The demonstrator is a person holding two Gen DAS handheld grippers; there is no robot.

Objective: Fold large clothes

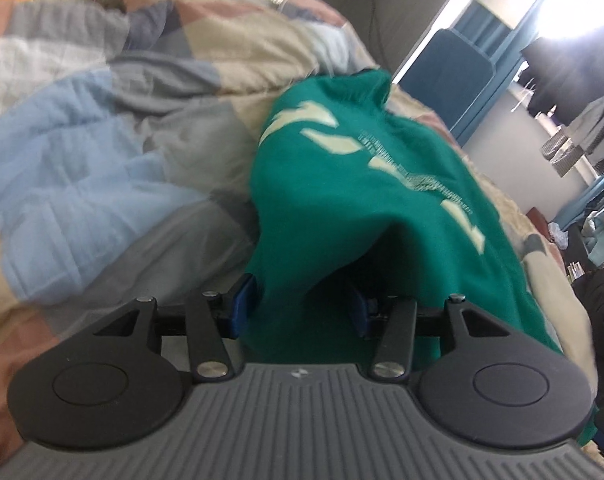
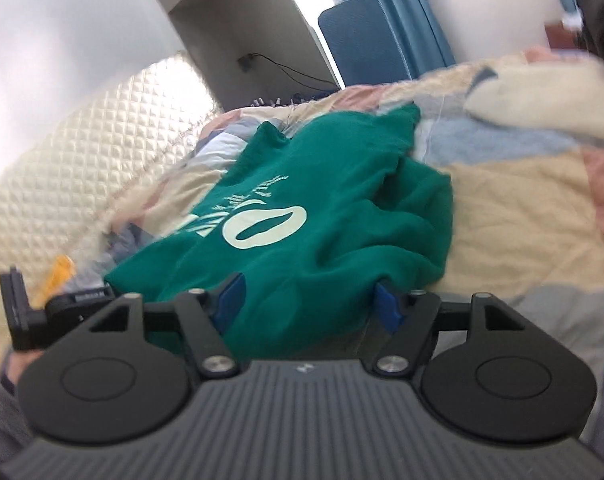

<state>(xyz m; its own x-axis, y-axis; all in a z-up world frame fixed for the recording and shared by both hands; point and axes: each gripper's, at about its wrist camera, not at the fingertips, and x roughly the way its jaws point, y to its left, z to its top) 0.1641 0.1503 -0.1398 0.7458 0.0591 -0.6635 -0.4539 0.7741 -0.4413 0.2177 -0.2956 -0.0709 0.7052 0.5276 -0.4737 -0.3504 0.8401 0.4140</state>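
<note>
Lying crumpled, green sweatshirt (image 2: pixel 302 220) (bedspread (image 2: pixel 522 208) beneath)

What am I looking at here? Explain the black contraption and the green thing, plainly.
These are two hand-held grippers, one in each of a person's hands, each with a camera looking along its jaws. The left gripper shows in one picture, the right gripper in the other. Their blue pads stand apart, so both are open. A green sweatshirt with pale lettering lies on a patchwork quilt covering a bed. Its cloth drapes between both sets of jaws, but nothing is clamped.
</note>
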